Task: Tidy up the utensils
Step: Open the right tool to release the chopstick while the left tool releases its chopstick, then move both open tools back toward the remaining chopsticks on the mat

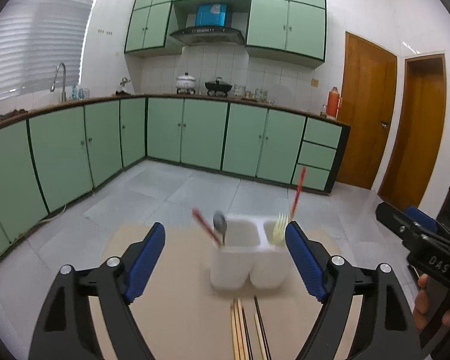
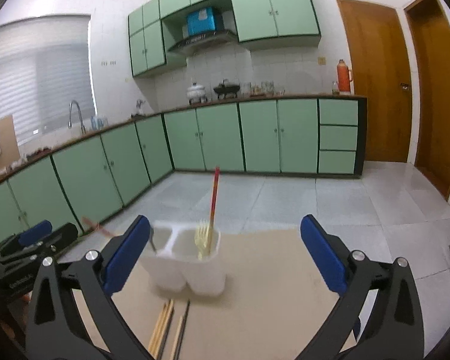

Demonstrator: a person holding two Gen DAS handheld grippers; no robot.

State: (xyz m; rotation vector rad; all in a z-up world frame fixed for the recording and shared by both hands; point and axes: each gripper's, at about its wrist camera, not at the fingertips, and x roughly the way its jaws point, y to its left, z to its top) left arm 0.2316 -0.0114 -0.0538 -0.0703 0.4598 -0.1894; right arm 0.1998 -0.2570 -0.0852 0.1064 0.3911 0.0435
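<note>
Kitchen desk (image 1: pixel 177 315): white two-cup holder (image 1: pixel 246 258) already has a spoon (image 1: pixel 220 225), fork (image 1: pixel 280 228) and red chopsticks (image 1: pixel 298 189) in it; loose chopsticks (image 1: pixel 243 330) lie flat just in front, not yet sorted. Left tongs (image 1: pixel 225 258) and right tongs (image 2: pixel 225 252) both spread, empty, holder ahead between the fingers, chopsticks below.

The left tool (image 1: pixel 225 258) is open, its blue pads (image 1: pixel 144 264) spread wide with nothing between them. Ahead on the tan tabletop (image 1: pixel 177 315) stands a white two-compartment holder (image 1: pixel 246 267). The left compartment contains a metal spoon (image 1: pixel 220 225) and a red chopstick (image 1: pixel 205 225), both leaning left. The right compartment contains a pale fork (image 1: pixel 279 228) and a second red chopstick (image 1: pixel 298 192). Loose chopsticks (image 1: pixel 246 330) lie on the tabletop just in front of the holder. The right tool (image 1: pixel 417 234), gripped by a hand (image 1: pixel 432 306), appears at the right edge.
</note>
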